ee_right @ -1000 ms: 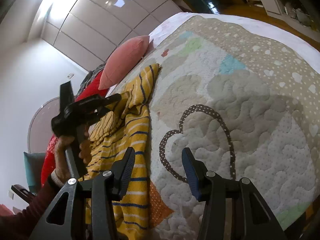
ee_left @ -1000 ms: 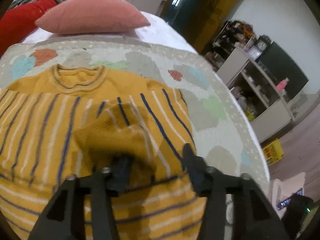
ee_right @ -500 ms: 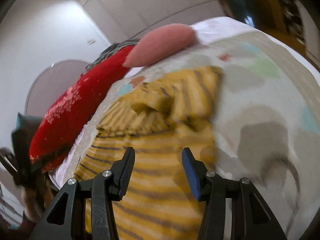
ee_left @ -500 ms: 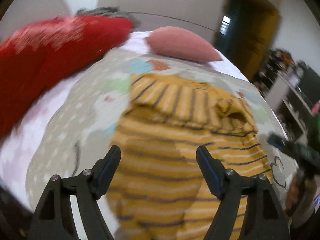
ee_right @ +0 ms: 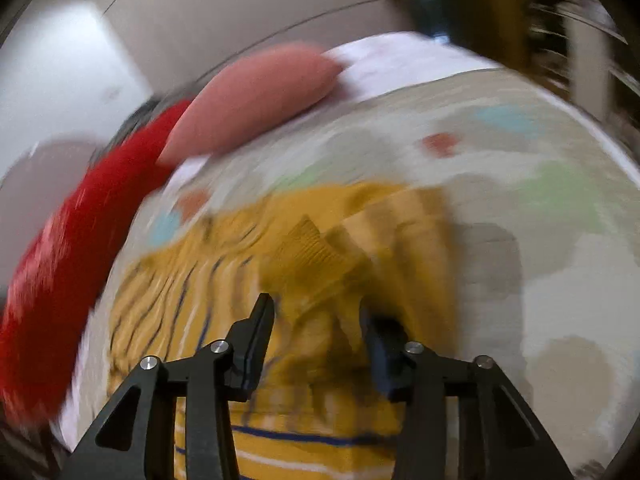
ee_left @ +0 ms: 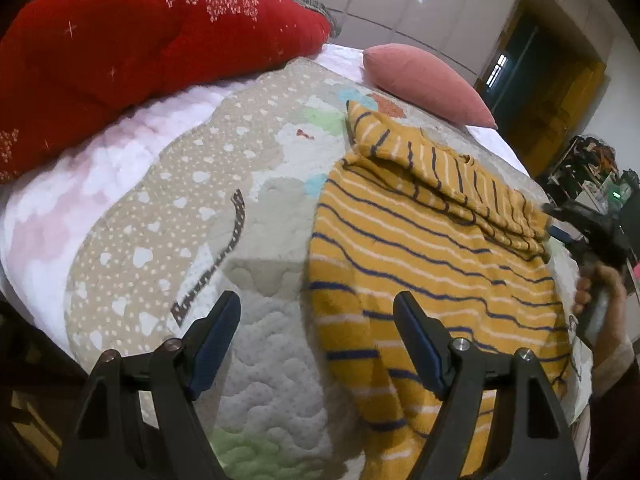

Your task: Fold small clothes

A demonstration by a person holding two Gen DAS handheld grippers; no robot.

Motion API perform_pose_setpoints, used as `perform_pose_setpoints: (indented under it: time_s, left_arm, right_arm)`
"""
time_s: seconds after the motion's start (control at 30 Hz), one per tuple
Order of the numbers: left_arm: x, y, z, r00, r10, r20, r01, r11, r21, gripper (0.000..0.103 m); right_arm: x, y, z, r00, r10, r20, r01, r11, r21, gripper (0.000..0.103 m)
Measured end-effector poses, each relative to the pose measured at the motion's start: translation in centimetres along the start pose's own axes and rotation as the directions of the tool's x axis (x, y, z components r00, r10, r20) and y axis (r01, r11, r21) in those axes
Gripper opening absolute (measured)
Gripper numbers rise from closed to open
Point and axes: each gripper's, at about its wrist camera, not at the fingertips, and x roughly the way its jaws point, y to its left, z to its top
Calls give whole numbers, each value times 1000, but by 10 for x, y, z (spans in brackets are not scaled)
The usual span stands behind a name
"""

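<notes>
A small mustard-yellow sweater [ee_left: 432, 256] with navy and white stripes lies on a patchwork quilt [ee_left: 168, 216], one sleeve folded across its top. My left gripper [ee_left: 316, 332] is open and empty, hovering at the sweater's near left hem. In the blurred right wrist view, my right gripper [ee_right: 316, 320] is open just above the folded sleeve cuff [ee_right: 308, 256] of the sweater [ee_right: 320, 432], not closed on it. The right gripper also shows at the far right edge of the left wrist view [ee_left: 592, 232].
A big red cushion [ee_left: 132, 40] and a pink pillow [ee_left: 424, 84] lie at the head of the bed. Shelves with clutter [ee_left: 592, 172] stand beyond the bed's right side. The quilt's near edge drops off at lower left.
My left gripper let go of the sleeve cuff and swung away to the sweater's left hem. My right gripper swung from the bare quilt to over the folded cuff.
</notes>
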Motion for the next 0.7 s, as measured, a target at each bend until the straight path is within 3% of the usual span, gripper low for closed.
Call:
perform_pose_setpoints:
  time_s: [0.17, 0.23, 0.33, 0.53, 0.63, 0.7]
  left_arm:
    - [4, -8, -9, 998, -56, -21, 56, 998, -4, 82]
    - [5, -13, -14, 998, -69, -13, 69, 998, 9, 89]
    - [14, -21, -20, 994, -102, -45, 103, 994, 25, 90]
    - [15, -33, -30, 989, -142, -51, 144, 989, 38, 100]
    - [15, -37, -37, 987, -149, -58, 152, 987, 44, 102]
    - [14, -39, -42, 987, -149, -66, 152, 987, 55, 102]
  right_arm:
    - [-57, -35, -24, 998, 45, -37, -44, 999, 26, 62]
    - [-75, -45, -46, 993, 93, -78, -91, 995, 37, 63]
    - [-94, -58, -85, 977, 168, -133, -159, 984, 76, 65]
    - [-100, -71, -151, 930, 297, -217, -259, 948, 187, 66]
    - [-96, -70, -168, 922, 330, -203, -283, 931, 228, 70]
    - [-97, -69, -172, 918, 354, -179, -306, 919, 248, 78]
